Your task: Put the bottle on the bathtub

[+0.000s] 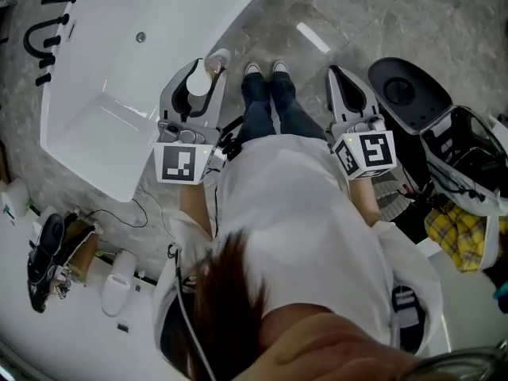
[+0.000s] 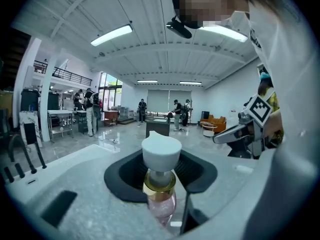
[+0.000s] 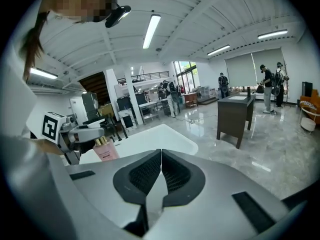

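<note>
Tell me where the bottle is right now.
Head view, left side: the bottle is clamped in the left tongs, close to the rim of the white bathtub.

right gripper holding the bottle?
No, the right gripper is shut with nothing between its jaws, and the bottle is clamped in the left gripper.
</note>
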Motion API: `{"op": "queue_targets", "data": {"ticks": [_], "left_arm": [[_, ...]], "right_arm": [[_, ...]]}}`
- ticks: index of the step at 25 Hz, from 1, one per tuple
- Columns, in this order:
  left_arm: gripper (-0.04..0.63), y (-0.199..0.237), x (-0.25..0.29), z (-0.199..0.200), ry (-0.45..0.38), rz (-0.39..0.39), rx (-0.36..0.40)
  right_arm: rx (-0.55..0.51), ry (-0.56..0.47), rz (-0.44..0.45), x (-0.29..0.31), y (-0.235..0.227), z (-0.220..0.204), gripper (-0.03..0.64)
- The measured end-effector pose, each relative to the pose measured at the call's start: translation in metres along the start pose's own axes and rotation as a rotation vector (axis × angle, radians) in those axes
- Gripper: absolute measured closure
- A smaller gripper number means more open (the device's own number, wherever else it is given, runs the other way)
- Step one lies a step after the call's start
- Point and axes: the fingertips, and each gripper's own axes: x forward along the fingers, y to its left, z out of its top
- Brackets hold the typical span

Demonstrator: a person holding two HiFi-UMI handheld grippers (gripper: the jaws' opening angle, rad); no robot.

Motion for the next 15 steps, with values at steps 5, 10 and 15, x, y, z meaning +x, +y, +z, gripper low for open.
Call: {"op": "queue_targets", "data": {"ticks": [5,10,15], "left_arm": [[0.434,-0.021,0.041,-0.045,0.049,-0.113,0.038],[0.434,-0.039,0.074,-0.088,0.093,-0.209,0.031],[0.434,-0.056,0.103,-0.134,0.119,-0.273,0.031]], "right_arm": [[0.041,0.025,0.037,0.016,-0.003,-0.028,0.604],[0.079,0.039,0.062,0.030,0.007,-0.052,0.604],[0.107,0.051,0.068,0.036,0.006,-0.075,0.604]]}}
